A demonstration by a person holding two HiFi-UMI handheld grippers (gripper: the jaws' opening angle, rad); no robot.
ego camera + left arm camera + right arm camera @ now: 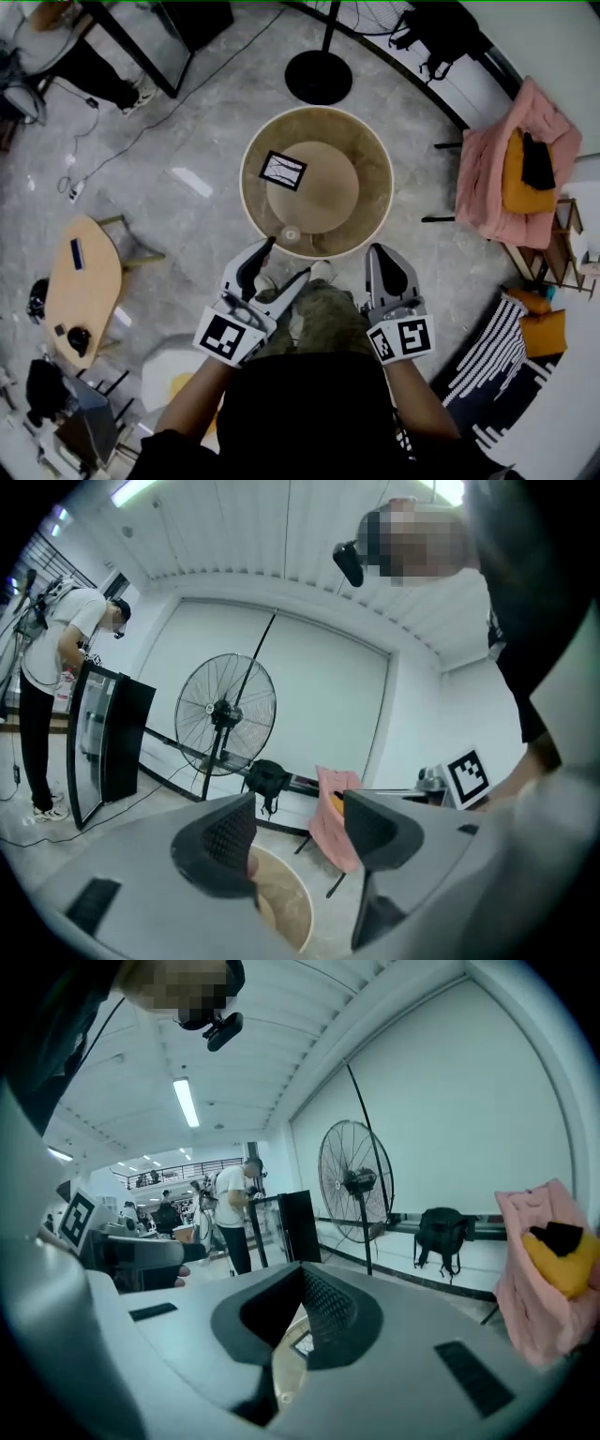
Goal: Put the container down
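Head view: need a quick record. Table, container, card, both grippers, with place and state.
table: round table, tan, on grey floor
container: small pale container, on the table by its near edge, not held
card: marker card, flat on the table, left of centre
left gripper: jaws apart, empty
right gripper: jaws together, empty

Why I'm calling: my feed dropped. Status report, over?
Left gripper open, empty; right gripper shut, empty. Small white container sits on the round table, near its edge. Nothing in the way.
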